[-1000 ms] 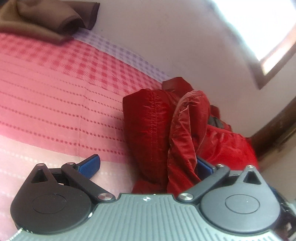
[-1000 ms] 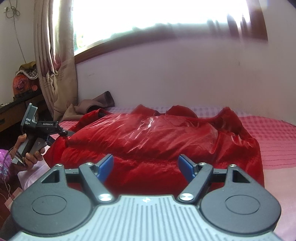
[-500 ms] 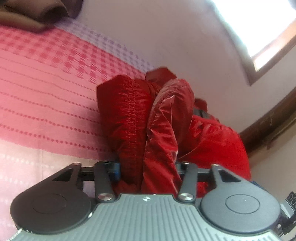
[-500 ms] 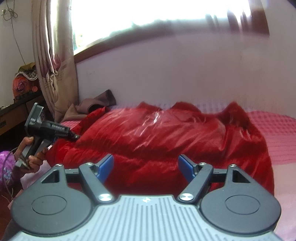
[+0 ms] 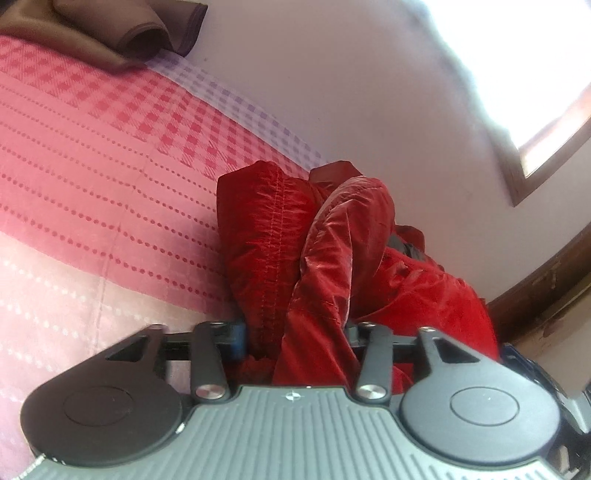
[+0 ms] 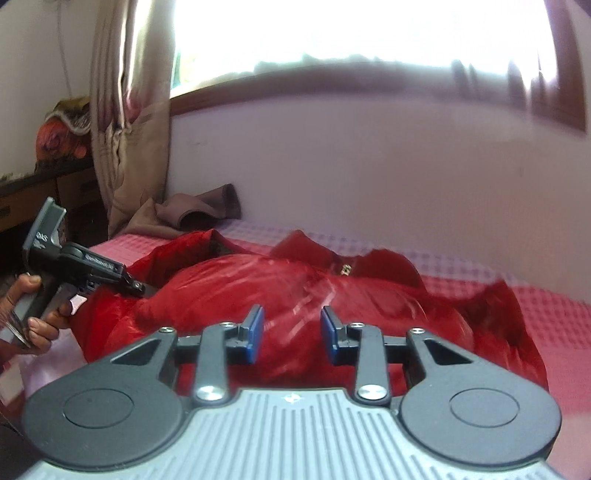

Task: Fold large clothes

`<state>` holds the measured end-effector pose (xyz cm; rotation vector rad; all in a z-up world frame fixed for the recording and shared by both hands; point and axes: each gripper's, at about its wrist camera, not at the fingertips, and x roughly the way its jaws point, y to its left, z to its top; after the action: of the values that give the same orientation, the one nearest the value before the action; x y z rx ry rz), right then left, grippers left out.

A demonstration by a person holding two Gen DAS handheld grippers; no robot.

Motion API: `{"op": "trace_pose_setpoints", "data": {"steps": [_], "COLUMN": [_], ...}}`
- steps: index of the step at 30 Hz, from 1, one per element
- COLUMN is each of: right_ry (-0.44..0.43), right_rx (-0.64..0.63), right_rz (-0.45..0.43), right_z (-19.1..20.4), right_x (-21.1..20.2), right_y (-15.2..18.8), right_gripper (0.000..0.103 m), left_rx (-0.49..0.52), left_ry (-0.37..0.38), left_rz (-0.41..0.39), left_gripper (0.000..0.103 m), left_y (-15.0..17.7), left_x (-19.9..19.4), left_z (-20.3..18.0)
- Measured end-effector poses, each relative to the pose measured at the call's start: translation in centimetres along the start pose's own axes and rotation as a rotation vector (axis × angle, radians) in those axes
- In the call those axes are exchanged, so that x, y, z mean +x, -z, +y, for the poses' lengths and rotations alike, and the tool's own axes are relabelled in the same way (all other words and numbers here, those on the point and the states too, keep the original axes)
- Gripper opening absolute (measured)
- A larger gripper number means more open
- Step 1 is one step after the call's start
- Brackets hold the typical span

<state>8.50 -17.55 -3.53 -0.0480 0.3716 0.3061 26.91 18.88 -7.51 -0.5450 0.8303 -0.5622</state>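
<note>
While the left gripper (image 5: 295,334) pinches a bunched edge of the red jacket (image 5: 332,258), the right gripper (image 6: 291,328) hangs over the jacket's middle.

Left fingers are clamped on the folds, one blue pad (image 5: 239,334) showing beside the cloth; right fingers stand apart with nothing between them, blue pads (image 6: 255,328) facing each other; the jacket sprawls across the pink checked bed (image 5: 92,166) near the wall (image 6: 369,166), collar towards the window (image 6: 332,33); a brown cloth (image 6: 199,214) sits by the curtain (image 6: 129,110); a hand (image 6: 29,310) grips the left tool's handle.
</note>
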Motion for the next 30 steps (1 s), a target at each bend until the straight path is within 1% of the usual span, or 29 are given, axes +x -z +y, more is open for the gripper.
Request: {"op": "trace_pose_setpoints", "data": {"steps": [2, 3, 4, 6, 8, 10, 11, 12, 13, 14, 15, 16, 17, 19, 22, 24, 26, 30], "right_ry": [-0.018, -0.019, -0.018, -0.016, -0.009, -0.006, -0.003, 0.000, 0.000, -0.003, -0.002, 0.001, -0.001, -0.005, -0.008, -0.007, -0.010, -0.020], "right_rx": [-0.015, -0.025, -0.038, -0.052, -0.048, -0.044, -0.043, -0.040, -0.035, -0.026, -0.020, -0.018, -0.012, 0.005, 0.042, 0.057, 0.065, 0.039], "right_rz": [0.026, 0.036, 0.045, 0.060, 0.073, 0.082, 0.084, 0.087, 0.090, 0.091, 0.095, 0.099, 0.102, 0.111, 0.114, 0.096, 0.077, 0.028], "right_z": [0.2, 0.3, 0.4, 0.4, 0.2, 0.1, 0.0, 0.0, -0.1, -0.1, -0.2, -0.2, -0.2, -0.5, -1.0, -1.0, -0.9, -0.6], "right_x": [1.3, 1.8, 2.3, 3.2, 3.9, 4.4, 4.6, 4.8, 5.0, 5.3, 5.7, 6.0, 6.2, 6.8, 6.8, 6.2, 5.1, 2.9], "right_y": [-0.5, -0.6, -0.7, -0.8, -0.7, -0.5, -0.4, -0.3, -0.3, -0.2, -0.1, 0.0, 0.1, 0.3, 0.3, 0.1, -0.1, -0.3], "right_gripper": [0.033, 0.033, 0.033, 0.033, 0.033, 0.033, 0.033, 0.033, 0.033, 0.033, 0.033, 0.033, 0.032, 0.032, 0.032, 0.033, 0.033, 0.033], "left_rx": [0.018, 0.023, 0.019, -0.008, -0.009, 0.038, 0.069, 0.079, 0.064, 0.025, 0.028, 0.032, 0.012, -0.032, -0.078, -0.068, -0.108, -0.122], "left_ry": [-0.030, -0.029, -0.003, 0.044, 0.078, 0.085, 0.079, 0.086, 0.124, 0.143, 0.133, 0.128, 0.129, 0.129, 0.079, 0.040, 0.020, -0.030], "left_rz": [0.009, 0.004, 0.006, 0.027, 0.041, 0.058, 0.068, 0.088, 0.121, 0.108, 0.087, 0.070, 0.052, 0.022, -0.011, -0.027, -0.032, -0.049], "left_gripper": [0.085, 0.088, 0.093, 0.094, 0.094, 0.092, 0.079, 0.068, 0.048, 0.047, 0.045, 0.040, 0.036, 0.032, 0.031, 0.031, 0.029, 0.026], "left_y": [-0.5, -0.7, -0.9, -1.5, -1.8, -1.9, -1.8, -1.7, -1.6, -1.3, -1.0, -0.7, -0.5, -0.1, 0.3, 0.8, 0.8, 0.8], "left_x": [0.0, -0.2, -0.3, -0.3, -0.1, 0.3, 0.6, 1.0, 1.6, 2.0, 2.0, 1.8, 1.5, 0.9, 0.2, -0.3, -0.4, -1.2], "left_z": [0.5, 1.0, 1.6, 2.7, 3.2, 2.7, 2.2, 2.0, 2.0, 2.3, 2.1, 1.9, 1.9, 1.8, 1.0, 0.2, -0.4, -2.3]}}
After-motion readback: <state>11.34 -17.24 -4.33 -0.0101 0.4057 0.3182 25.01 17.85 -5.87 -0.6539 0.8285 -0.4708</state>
